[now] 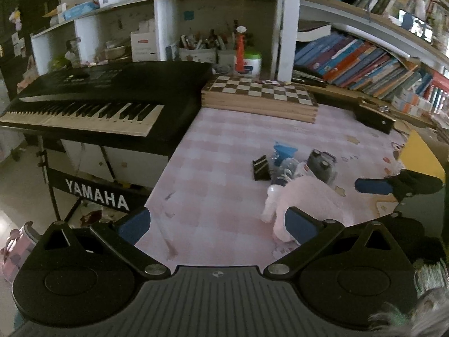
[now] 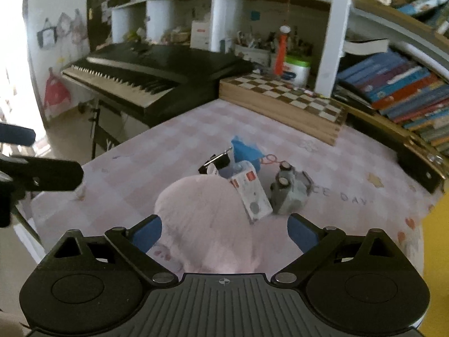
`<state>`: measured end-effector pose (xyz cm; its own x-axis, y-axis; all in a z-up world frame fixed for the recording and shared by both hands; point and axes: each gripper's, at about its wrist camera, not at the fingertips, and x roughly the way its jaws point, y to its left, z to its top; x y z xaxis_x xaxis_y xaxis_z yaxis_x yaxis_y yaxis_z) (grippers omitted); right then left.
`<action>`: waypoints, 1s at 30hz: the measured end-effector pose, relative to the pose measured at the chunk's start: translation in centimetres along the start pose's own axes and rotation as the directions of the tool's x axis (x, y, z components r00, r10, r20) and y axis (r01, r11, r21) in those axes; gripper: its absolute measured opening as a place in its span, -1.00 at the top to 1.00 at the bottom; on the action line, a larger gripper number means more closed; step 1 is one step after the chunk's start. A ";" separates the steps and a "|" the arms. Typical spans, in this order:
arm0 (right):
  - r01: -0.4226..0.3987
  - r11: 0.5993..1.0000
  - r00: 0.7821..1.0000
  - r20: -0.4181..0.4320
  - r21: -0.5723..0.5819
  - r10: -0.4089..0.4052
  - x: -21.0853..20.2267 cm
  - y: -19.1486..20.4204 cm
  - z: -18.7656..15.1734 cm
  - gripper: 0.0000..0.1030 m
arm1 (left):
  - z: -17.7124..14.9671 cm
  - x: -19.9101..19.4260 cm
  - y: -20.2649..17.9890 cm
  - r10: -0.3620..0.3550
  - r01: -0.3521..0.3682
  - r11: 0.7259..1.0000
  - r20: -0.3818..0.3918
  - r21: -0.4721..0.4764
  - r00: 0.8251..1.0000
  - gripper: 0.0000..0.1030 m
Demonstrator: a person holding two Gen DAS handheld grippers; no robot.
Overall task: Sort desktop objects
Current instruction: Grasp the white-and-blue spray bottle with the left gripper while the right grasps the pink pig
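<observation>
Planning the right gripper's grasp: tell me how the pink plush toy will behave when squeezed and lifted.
The pink plush toy looks fuzzy and rounded, so it probably compresses and sags rather than staying stiff. It likely is light for its bulk. The small card packet leans against it and the binder clip sits close, so lifting may topple or nudge them.

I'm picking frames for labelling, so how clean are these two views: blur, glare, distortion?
Left wrist view: dim but fairly sharp, the keyboard lettering legible, shelves bowed by the fisheye. Right wrist view: softer, the pink plush toy smeared, window glare blown out at the left edge, and the same curved shelf lines.
</observation>
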<state>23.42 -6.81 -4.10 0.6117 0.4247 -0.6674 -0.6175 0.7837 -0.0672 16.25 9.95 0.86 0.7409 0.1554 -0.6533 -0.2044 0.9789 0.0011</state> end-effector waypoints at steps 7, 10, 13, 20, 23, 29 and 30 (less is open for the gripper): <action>-0.133 0.991 0.989 -0.066 -0.026 0.131 2.2 0.0 0.1 -0.43 | 1.4 1.9 -0.1 0.019 -0.020 1.000 -0.021 -0.012 1.000 -1.00; -0.167 0.986 0.984 -0.069 -0.024 0.165 1.8 -0.6 0.1 -0.23 | 2.0 2.9 -0.6 0.009 -0.009 1.000 -0.031 -0.003 0.999 -1.00; -0.155 0.988 0.985 -0.067 0.026 0.157 0.5 -2.1 0.0 -0.22 | 2.6 3.9 -1.3 -0.020 0.021 1.000 -0.036 0.010 0.999 -1.00; 0.042 0.983 0.998 -0.063 0.181 -0.031 -2.9 -6.7 -1.3 -0.22 | 3.0 7.9 -4.1 -0.093 0.100 0.990 -0.074 0.100 0.993 -0.51; 0.069 0.978 0.996 -0.063 0.198 -0.057 -3.4 -7.6 -1.7 -0.22 | 2.9 9.9 -5.5 -0.114 0.131 0.975 -0.105 0.180 0.988 -0.20; 0.087 0.973 0.995 -0.068 0.212 -0.074 -3.5 -8.5 -1.8 -0.23 | 3.3 13.6 -8.1 -0.157 0.213 0.930 -0.199 0.300 0.967 0.27; 0.086 0.973 0.995 -0.067 0.214 -0.073 -3.5 -8.5 -1.8 -0.23 | 3.4 13.9 -8.4 -0.160 0.219 0.925 -0.205 0.310 0.966 0.29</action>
<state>25.62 -15.81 -2.52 0.6205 0.3351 -0.7090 -0.4428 0.8959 0.0359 30.42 4.37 -5.67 0.6174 -0.0341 -0.7859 0.1721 0.9807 0.0926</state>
